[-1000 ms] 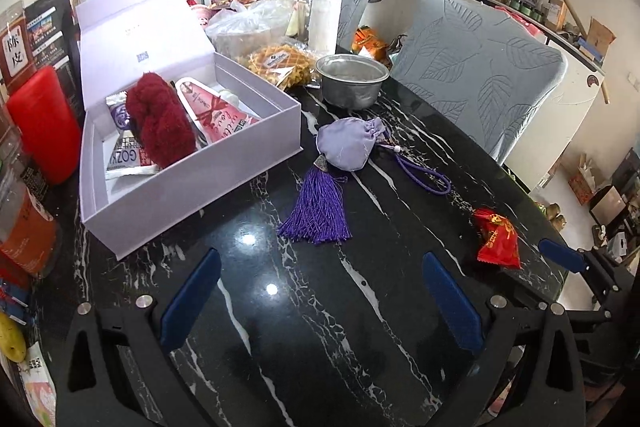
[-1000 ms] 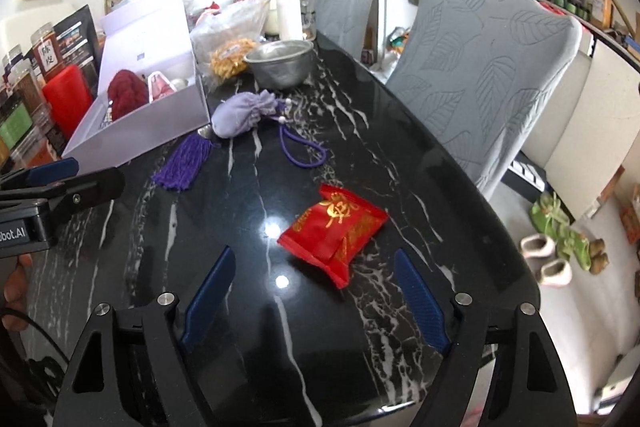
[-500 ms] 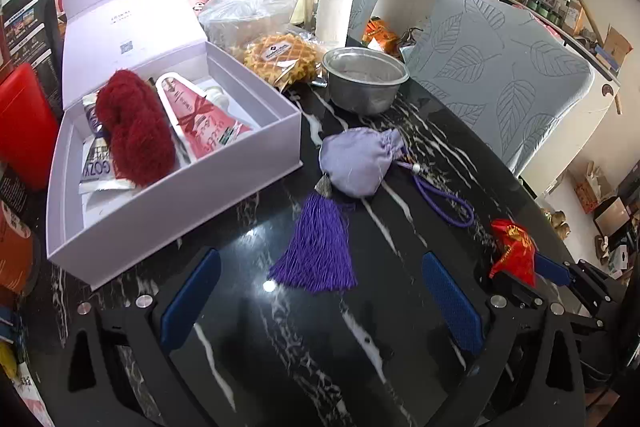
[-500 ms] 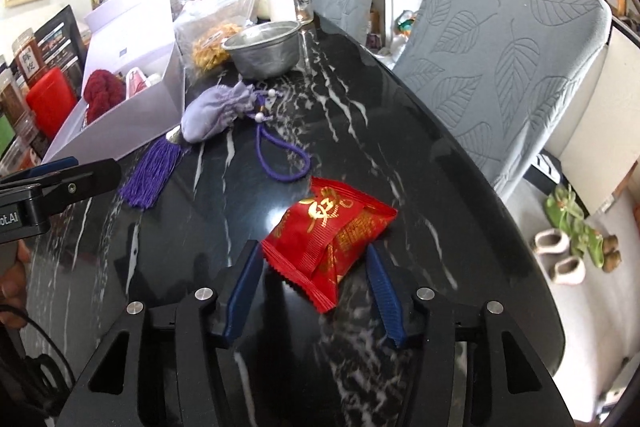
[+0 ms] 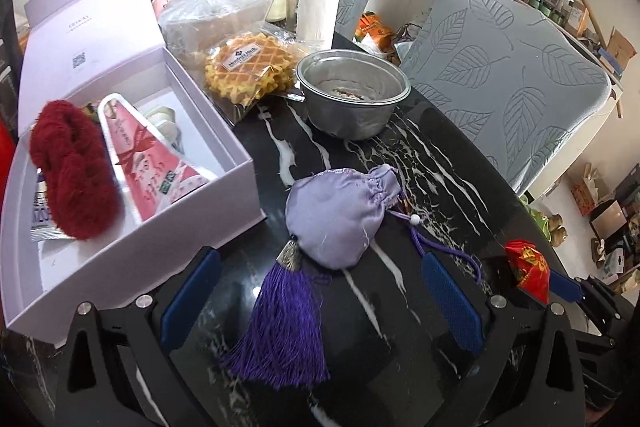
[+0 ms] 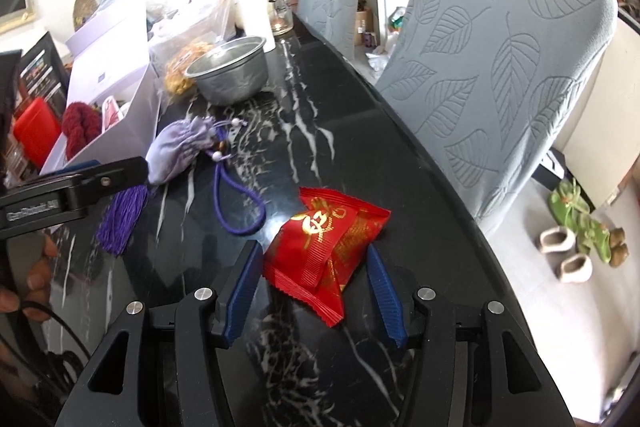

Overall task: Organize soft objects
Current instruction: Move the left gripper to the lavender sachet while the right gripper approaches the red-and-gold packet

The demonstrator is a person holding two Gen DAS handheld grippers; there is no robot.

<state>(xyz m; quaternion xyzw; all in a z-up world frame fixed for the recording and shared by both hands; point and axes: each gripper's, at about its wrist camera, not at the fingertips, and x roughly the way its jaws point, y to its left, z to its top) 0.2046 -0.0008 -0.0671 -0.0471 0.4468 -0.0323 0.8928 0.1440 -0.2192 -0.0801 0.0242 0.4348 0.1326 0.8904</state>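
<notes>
A lilac drawstring pouch (image 5: 340, 215) with a purple tassel (image 5: 284, 331) and cord lies on the black marble table; it also shows in the right wrist view (image 6: 180, 151). My left gripper (image 5: 320, 303) is open, its blue fingers on either side of the tassel, just short of the pouch. A red foil packet (image 6: 324, 243) lies between the blue fingers of my right gripper (image 6: 312, 291), which is partly closed around it; whether the pads touch it is unclear. The packet also shows in the left wrist view (image 5: 528, 267). An open lilac box (image 5: 224, 147) holds a red woolly item (image 5: 72, 167) and a pink pack.
A steel bowl (image 5: 352, 99) stands beyond the pouch. A bagged waffle (image 5: 252, 67), plastic bags and a glass crowd the far end. Grey leaf-patterned chairs (image 6: 500, 67) line the right edge of the table. A red container (image 6: 36, 131) stands left of the box.
My left gripper has moved forward to straddle the tassel. My right gripper has moved up to the red packet and narrowed around it.
</notes>
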